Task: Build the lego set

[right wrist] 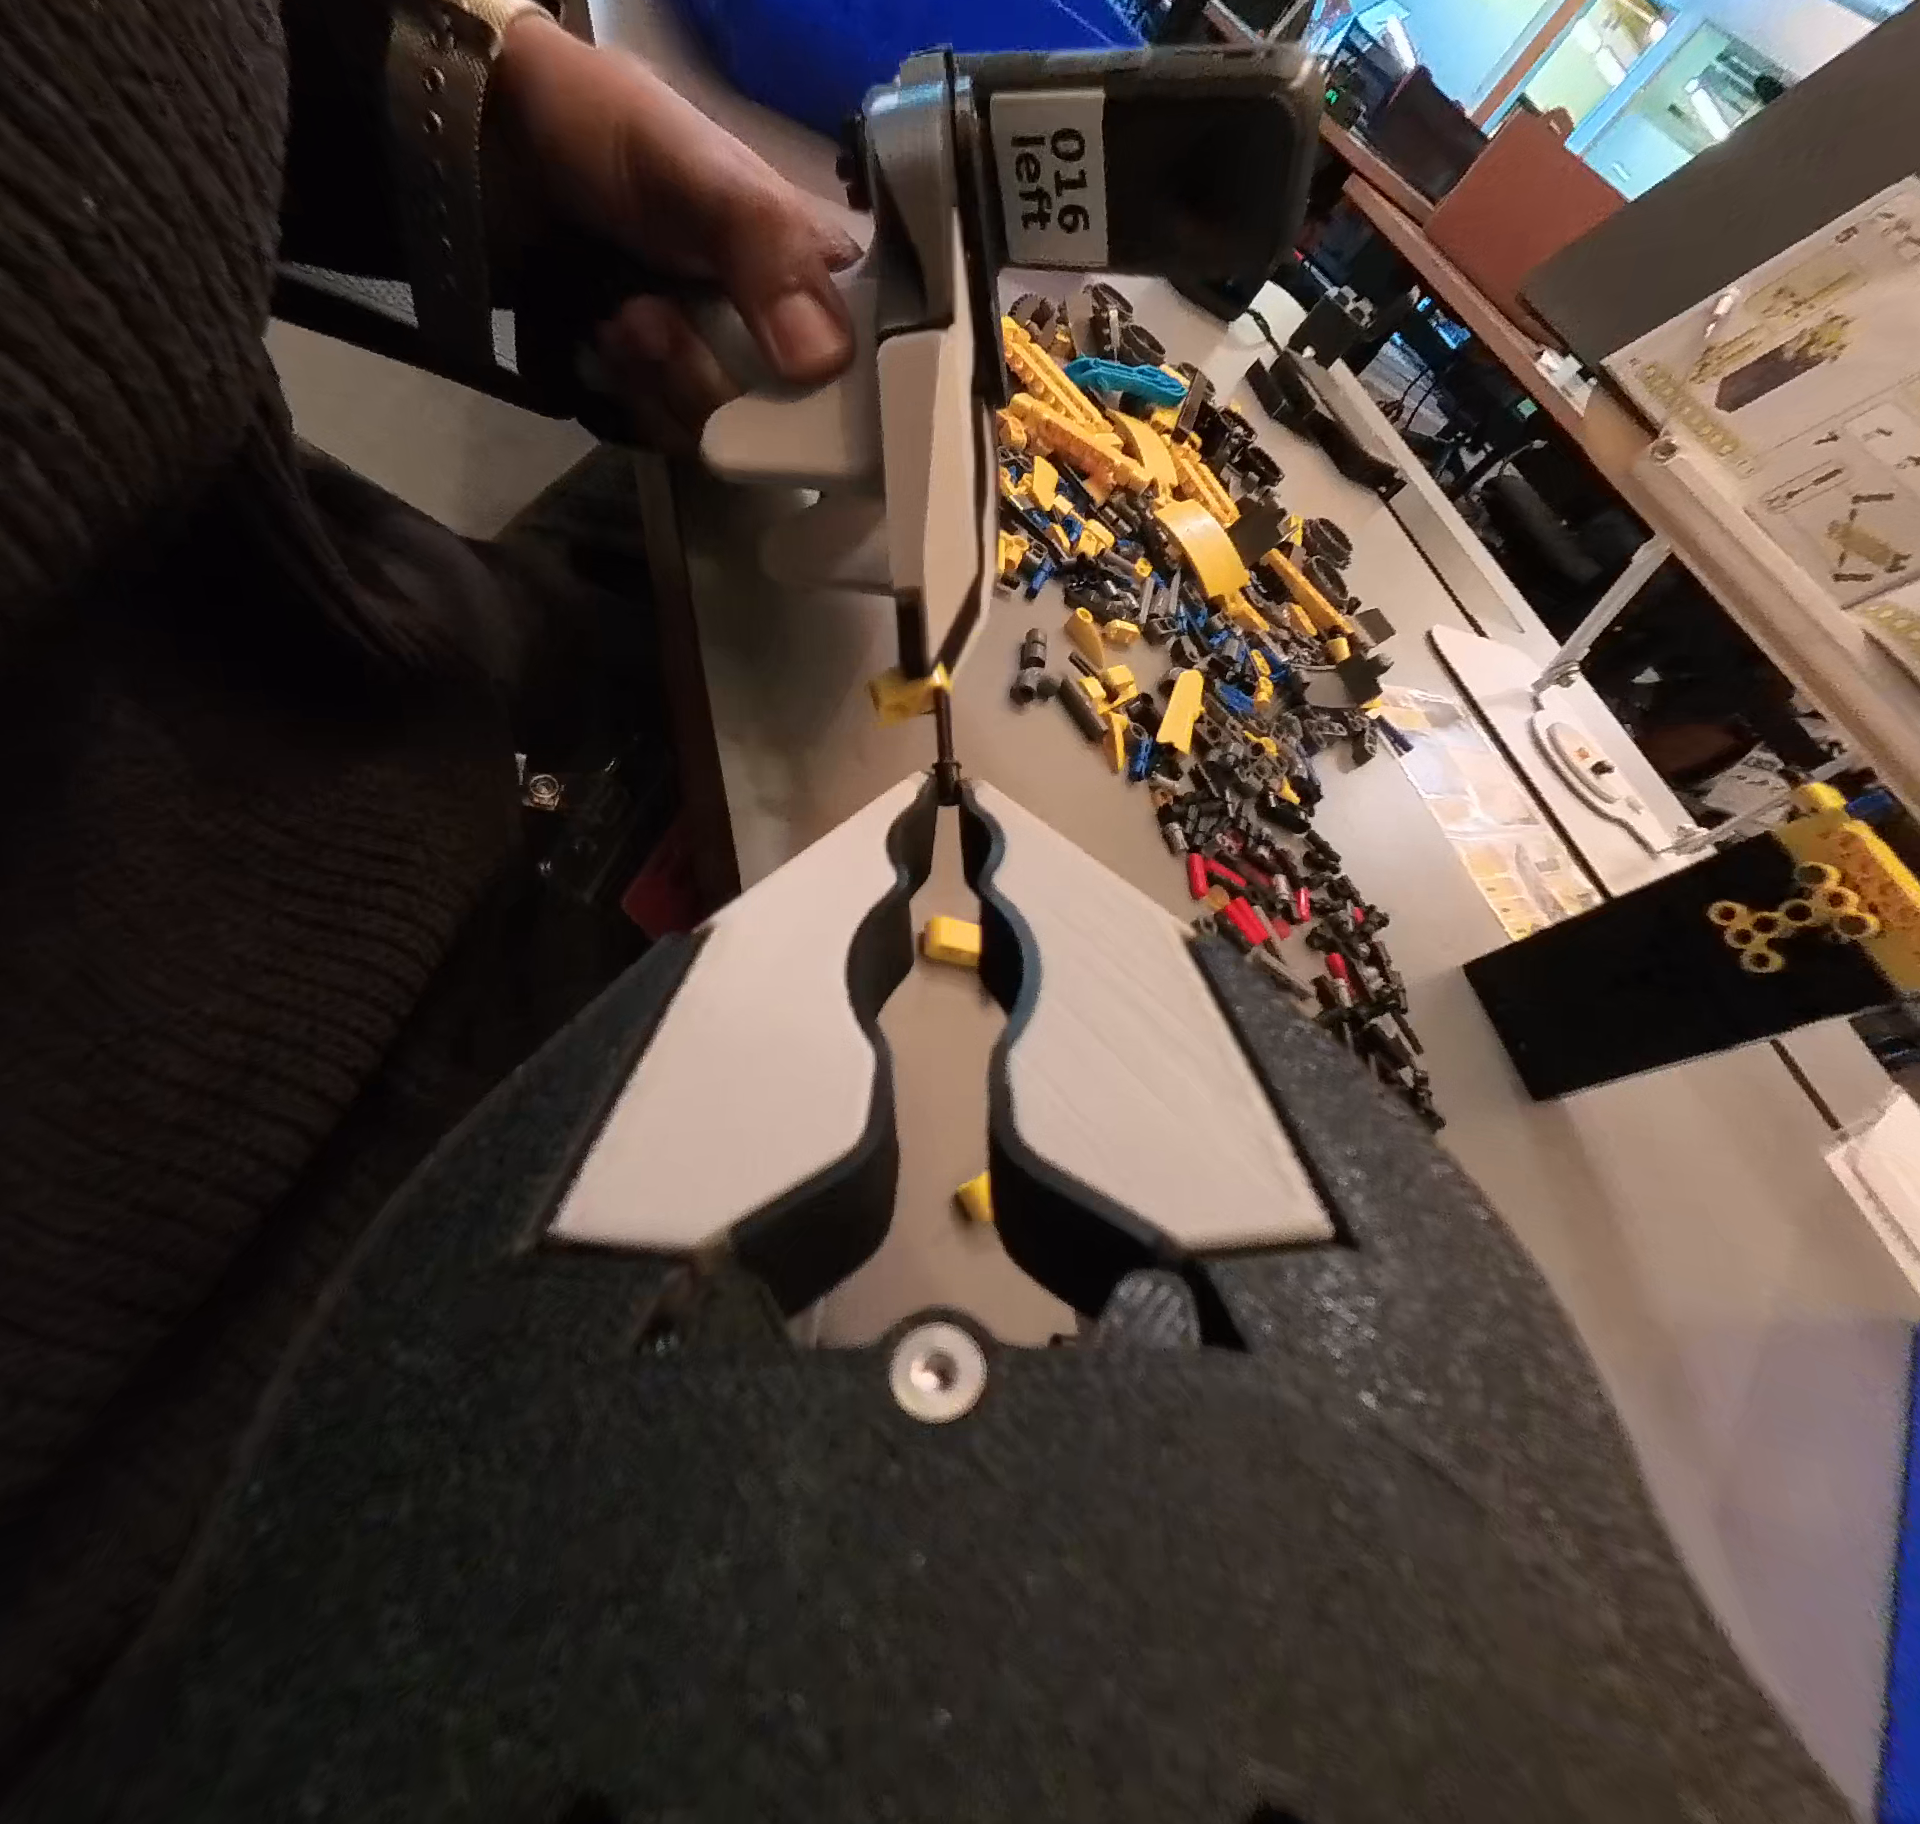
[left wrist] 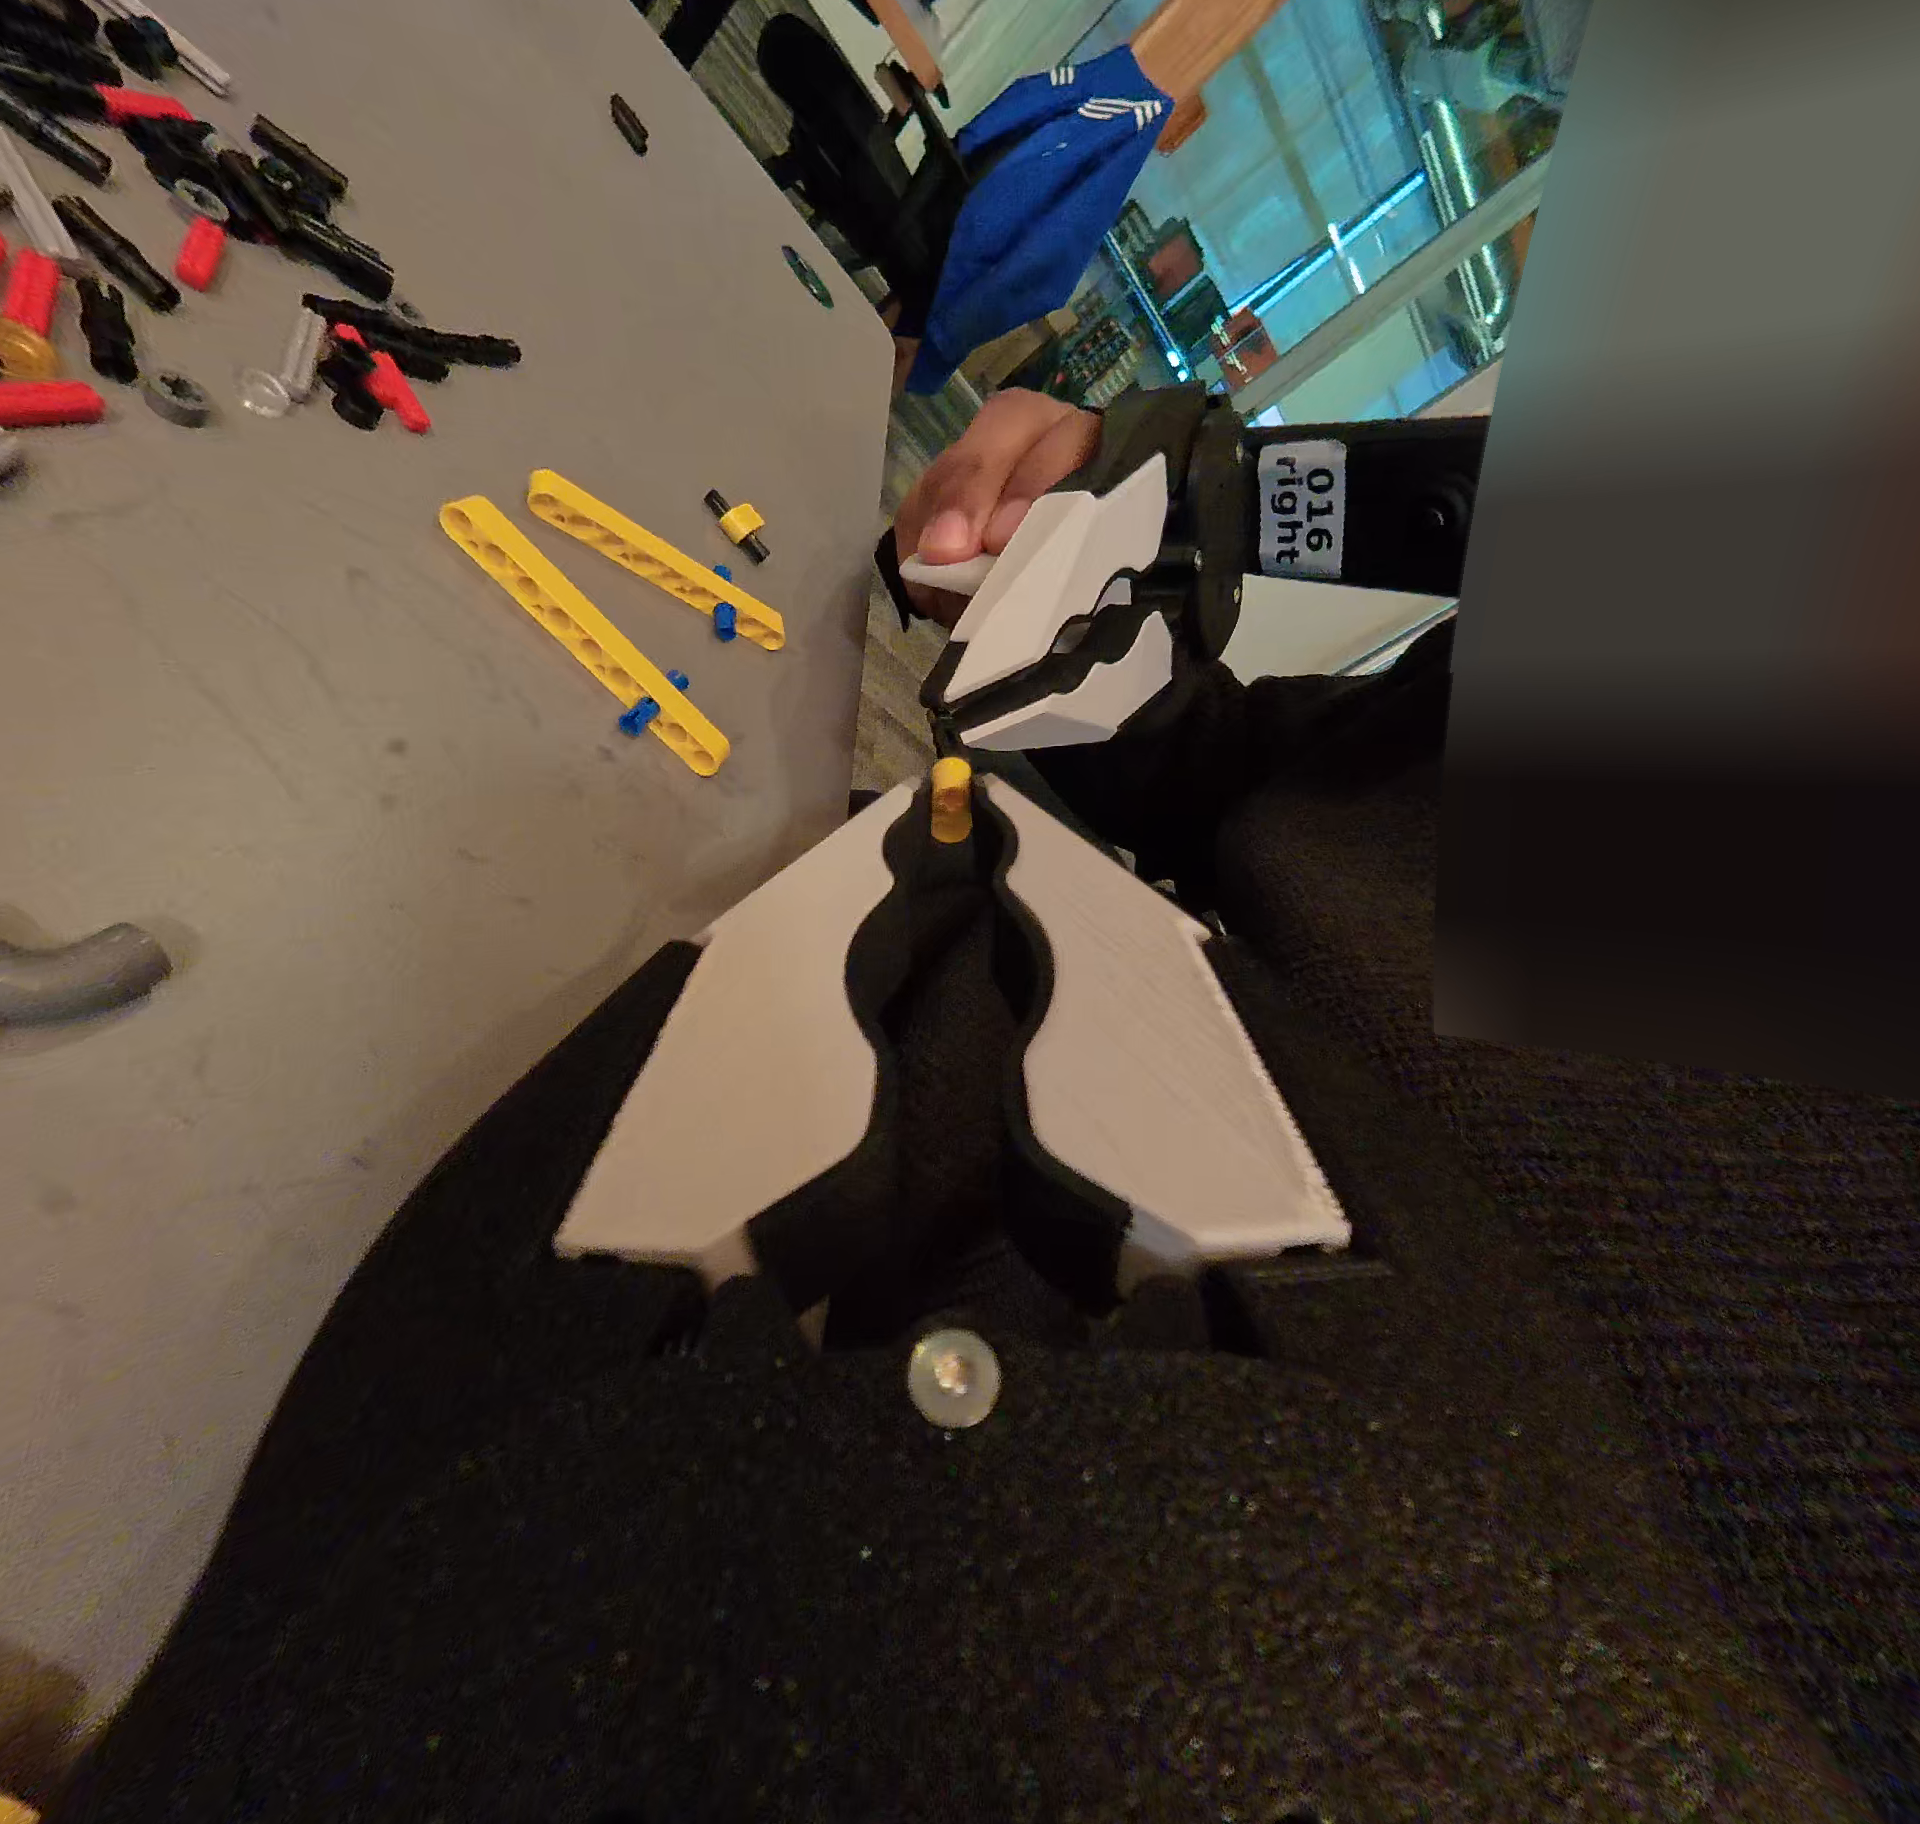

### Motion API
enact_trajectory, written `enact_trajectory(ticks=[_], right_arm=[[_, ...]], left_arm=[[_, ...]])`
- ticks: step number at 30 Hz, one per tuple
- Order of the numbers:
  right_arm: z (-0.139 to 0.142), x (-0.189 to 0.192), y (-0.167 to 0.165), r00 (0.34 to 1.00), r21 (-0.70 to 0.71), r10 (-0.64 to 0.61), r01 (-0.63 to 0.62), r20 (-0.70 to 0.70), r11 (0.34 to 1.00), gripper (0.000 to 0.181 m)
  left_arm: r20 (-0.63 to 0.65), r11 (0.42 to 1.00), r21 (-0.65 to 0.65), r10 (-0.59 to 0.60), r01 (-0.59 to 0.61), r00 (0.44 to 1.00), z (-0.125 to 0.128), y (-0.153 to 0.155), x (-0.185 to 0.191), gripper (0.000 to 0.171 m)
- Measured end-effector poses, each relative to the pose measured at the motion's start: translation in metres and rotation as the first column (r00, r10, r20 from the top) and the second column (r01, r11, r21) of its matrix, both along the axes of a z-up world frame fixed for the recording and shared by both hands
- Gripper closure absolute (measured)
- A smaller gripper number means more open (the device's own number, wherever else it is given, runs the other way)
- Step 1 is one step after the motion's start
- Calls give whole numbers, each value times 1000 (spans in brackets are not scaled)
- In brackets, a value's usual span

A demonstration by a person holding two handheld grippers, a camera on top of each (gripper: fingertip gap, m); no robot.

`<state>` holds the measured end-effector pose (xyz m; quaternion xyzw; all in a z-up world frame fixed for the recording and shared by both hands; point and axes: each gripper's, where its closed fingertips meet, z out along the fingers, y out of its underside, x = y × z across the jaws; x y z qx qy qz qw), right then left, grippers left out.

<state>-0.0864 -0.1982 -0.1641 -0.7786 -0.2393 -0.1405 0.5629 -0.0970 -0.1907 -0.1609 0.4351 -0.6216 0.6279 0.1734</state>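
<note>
In the left wrist view my left gripper (left wrist: 951, 787) is shut on a small yellow connector (left wrist: 951, 800), held just off the table's edge. My right gripper (left wrist: 943, 709) meets it tip to tip from beyond. In the right wrist view my right gripper (right wrist: 948, 787) is shut on a thin black axle (right wrist: 945, 740). The axle's far end reaches the yellow connector (right wrist: 902, 696), which the left gripper (right wrist: 920, 678) pinches. A hand holds each gripper's handle. Whether the axle is inside the connector's hole I cannot tell.
Two yellow beams (left wrist: 582, 631) (left wrist: 655, 559) with blue pins and a yellow bush on a short axle (left wrist: 738, 524) lie on the grey table (left wrist: 312, 839). Black and red parts (left wrist: 156, 216) lie farther left. A big parts pile (right wrist: 1195, 548), a black stand (right wrist: 1714, 995) and instruction sheets (right wrist: 1818, 424) lie to the right. My two grippers' fingertips are within a few centimetres of each other.
</note>
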Motion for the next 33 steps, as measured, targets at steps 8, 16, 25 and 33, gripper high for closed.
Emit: enact_trajectory(ticks=[8,16,25,33], right_arm=[[-5,4,2,997,-25,-12,14,83,1000,177],[-11,5,0,990,-90,-37,50,139,995,177],[-15,5,-1,991,-113,-47,61,125,992,177],[-19,-3,-3,1000,-72,4,-3,11,997,177]], left_arm=[[2,1000,26,14,-14,1000,-3,0,2,165],[8,997,75,22,-23,1000,-9,-1,4,165],[11,990,139,30,-31,999,-17,0,6,165],[-7,976,216,-3,4,1000,-28,-2,2,165]])
